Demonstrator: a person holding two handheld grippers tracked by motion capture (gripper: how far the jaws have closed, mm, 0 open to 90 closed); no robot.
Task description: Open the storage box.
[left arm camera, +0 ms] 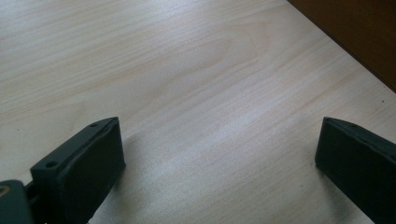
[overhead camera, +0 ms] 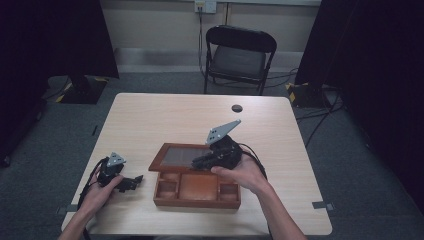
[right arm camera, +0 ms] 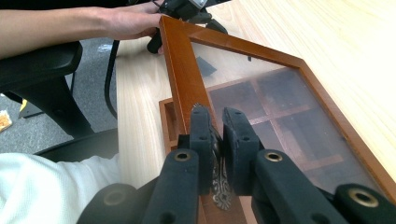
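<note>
Your right tool [right arm camera: 215,140] is clenched on the box lid's [right arm camera: 275,93] metal clasp [right arm camera: 219,184]; your left tool [left arm camera: 219,163] rests released on the surface [left arm camera: 187,70].

left gripper [overhead camera: 131,183] held low in the left hand [overhead camera: 102,192], jaws spread wide, nothing between them. right gripper [right arm camera: 217,135] in the right hand [overhead camera: 240,172], jaws nearly together. both forearms reach in from the near side.
</note>
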